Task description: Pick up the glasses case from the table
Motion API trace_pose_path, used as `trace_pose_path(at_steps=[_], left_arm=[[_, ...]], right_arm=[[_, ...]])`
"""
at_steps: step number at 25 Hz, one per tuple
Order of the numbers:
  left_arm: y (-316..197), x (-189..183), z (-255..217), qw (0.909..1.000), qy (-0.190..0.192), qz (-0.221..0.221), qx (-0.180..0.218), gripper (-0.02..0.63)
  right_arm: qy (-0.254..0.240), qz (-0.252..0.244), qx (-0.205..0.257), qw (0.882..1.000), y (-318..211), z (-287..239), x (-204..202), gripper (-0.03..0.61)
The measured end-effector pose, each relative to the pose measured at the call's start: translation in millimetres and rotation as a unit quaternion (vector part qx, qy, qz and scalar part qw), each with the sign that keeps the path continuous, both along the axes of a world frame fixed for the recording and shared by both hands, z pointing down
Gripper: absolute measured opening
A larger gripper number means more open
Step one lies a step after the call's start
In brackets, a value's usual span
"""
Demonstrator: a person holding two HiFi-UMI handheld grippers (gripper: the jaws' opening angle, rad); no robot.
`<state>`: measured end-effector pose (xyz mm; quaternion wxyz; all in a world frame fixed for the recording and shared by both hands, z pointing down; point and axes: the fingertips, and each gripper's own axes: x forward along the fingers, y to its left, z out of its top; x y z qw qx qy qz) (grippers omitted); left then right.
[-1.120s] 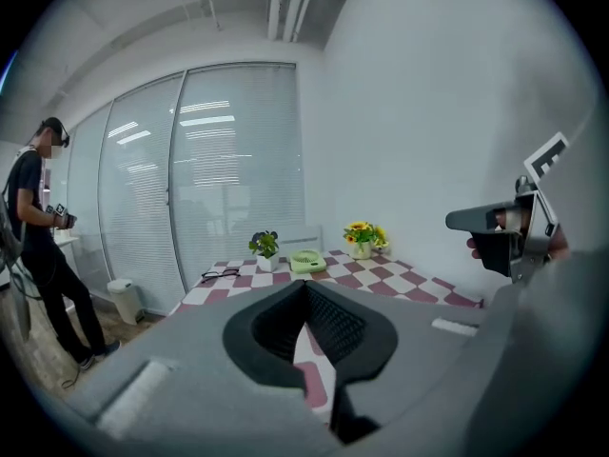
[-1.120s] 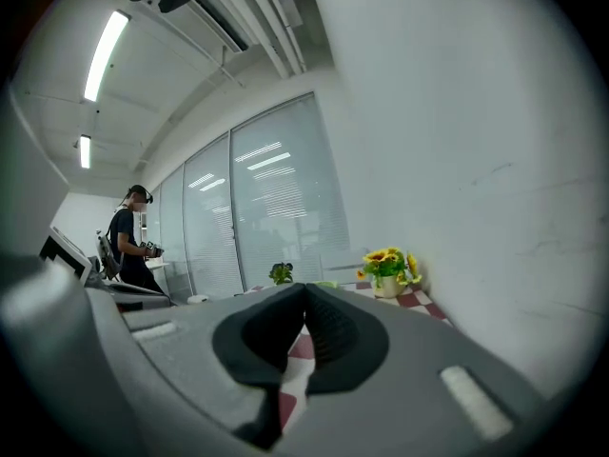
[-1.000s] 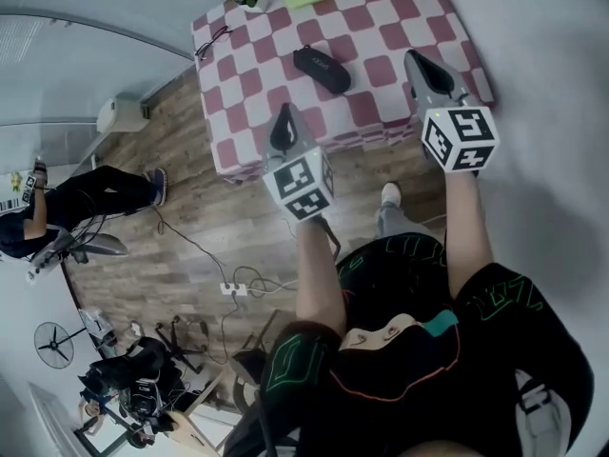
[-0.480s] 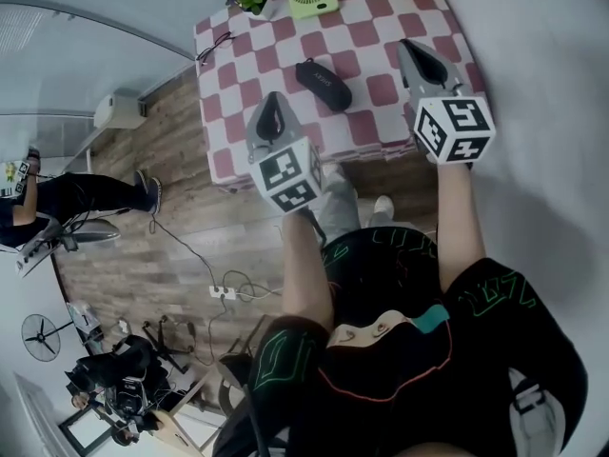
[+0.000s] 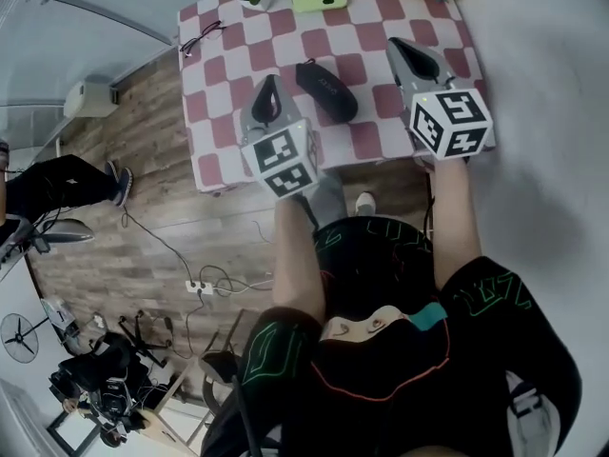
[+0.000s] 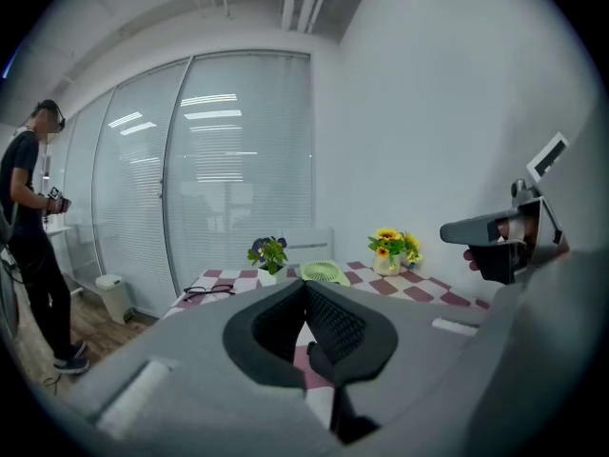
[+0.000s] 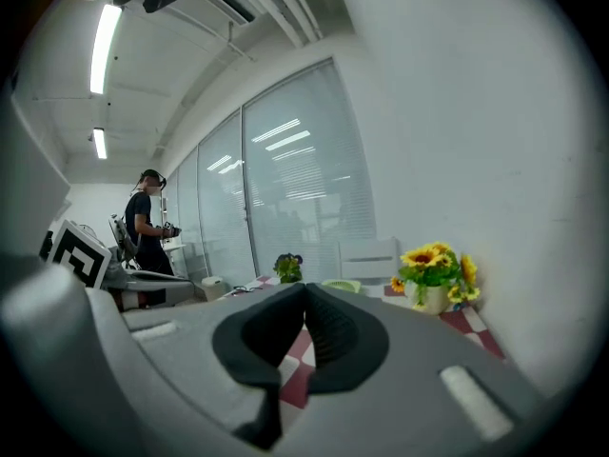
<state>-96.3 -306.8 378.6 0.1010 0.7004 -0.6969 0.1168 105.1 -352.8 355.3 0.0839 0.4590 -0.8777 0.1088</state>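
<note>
Head view: the black oblong glasses case (image 5: 326, 90) is lying untouched on the red-and-white checked surface (image 5: 214, 150), between the left claw (image 5: 269, 84) and the right claw (image 5: 398, 48), which are probably flanking it for a grasp.

Left gripper view: the left claw is holding its jaws together on nothing.

Right gripper view: the right claw is likewise staying closed and empty.

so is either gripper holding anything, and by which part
Nothing is held. Left gripper and right gripper are both shut and empty; the glasses case lies untouched on the table between them.
</note>
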Motion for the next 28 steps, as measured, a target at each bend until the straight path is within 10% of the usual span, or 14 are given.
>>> trace_pose_path(at_steps=[11,20,28], left_arm=[[-23,-27,80,0.9957,0.041,-0.019,-0.081,0.009],[-26,-45,106,0.9912,0.065,-0.038,-0.108,0.009],[-36,-47,118,0.9894,0.079,-0.030,-0.118,0.009]], right_arm=[[0.061,-0.079,-0.109,0.989,-23,86,-67,0.005],[0.130,-0.192,-0.215,0.949,-3,144,-113,0.250],[0.122,-0.226,-0.288,0.923,6,172,-123,0.305]])
